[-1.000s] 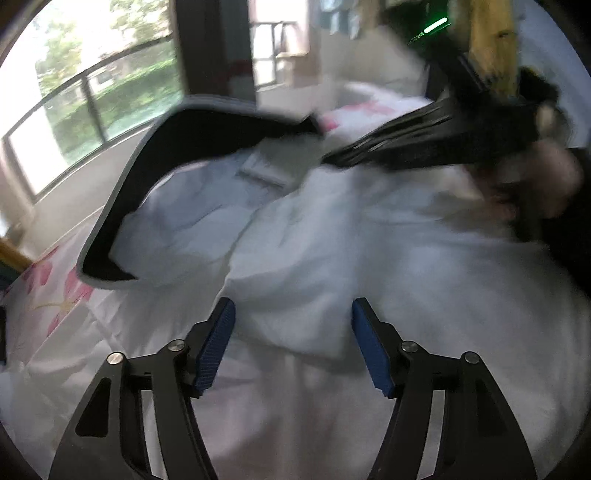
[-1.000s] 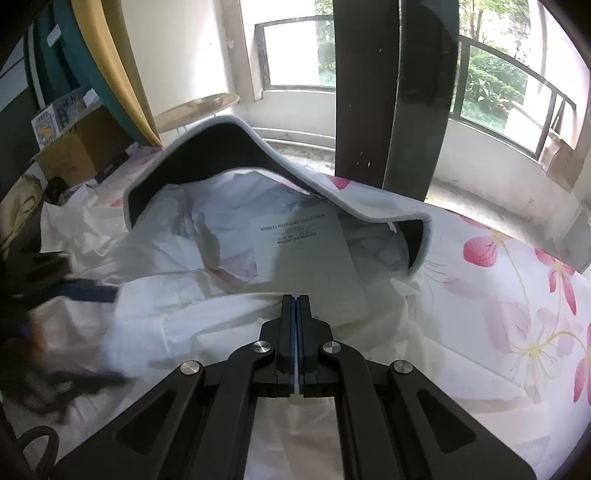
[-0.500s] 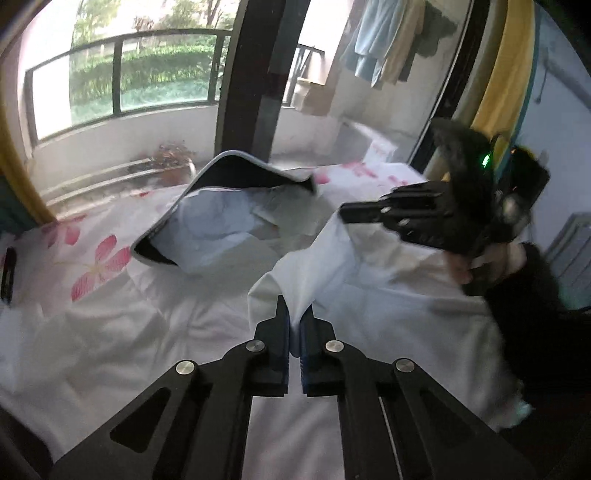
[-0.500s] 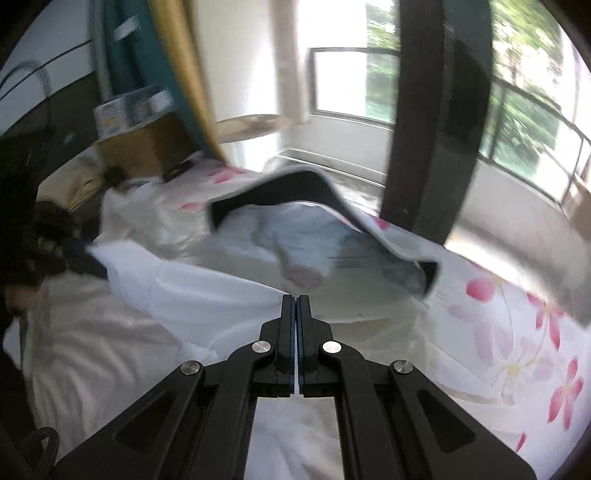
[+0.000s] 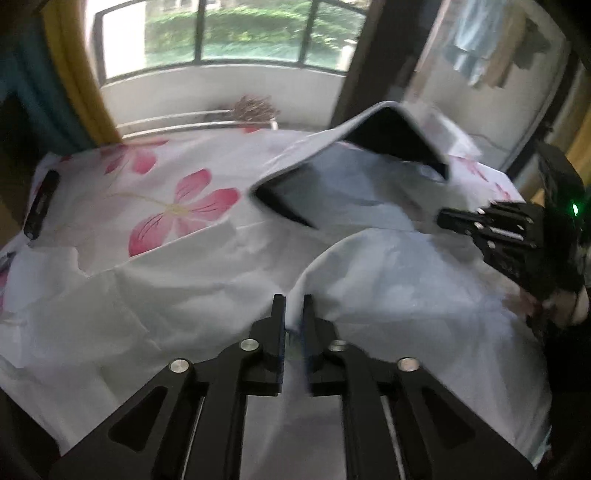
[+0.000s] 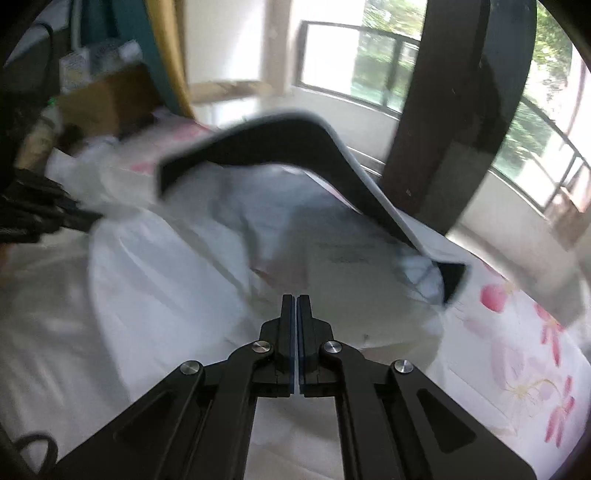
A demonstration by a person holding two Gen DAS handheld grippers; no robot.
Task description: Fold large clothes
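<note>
Nearest the left camera, the left hand-held gripper (image 5: 293, 314) pinches a raised fold of the white garment (image 5: 406, 295), its jaws nearly closed with thin cloth bunched between them. That grip probably serves to lift one edge so the cloth can be carried over itself. From the right camera, the right hand-held gripper (image 6: 296, 314) has its jaws pressed together; cloth lies directly at the tips, so it likely nips an edge too, though blur hides any fabric between them. Holding two points apart would keep the edge taut for a straight crease.

The garment is thin, soft and wrinkled, and lies spread on the bed, over the flowered sheet (image 5: 177, 206) of smooth white cotton with pink petals. Just beyond the garment's near fold, a stiff collar-like band (image 5: 388, 147), grey outside and dark inside, stands arched above paler lining. A printed label (image 6: 343, 254) sits under that arch. Beyond the garment, past the bed's far side, are the balcony railing (image 5: 258, 33) and a dark pillar (image 6: 443, 110).
</note>
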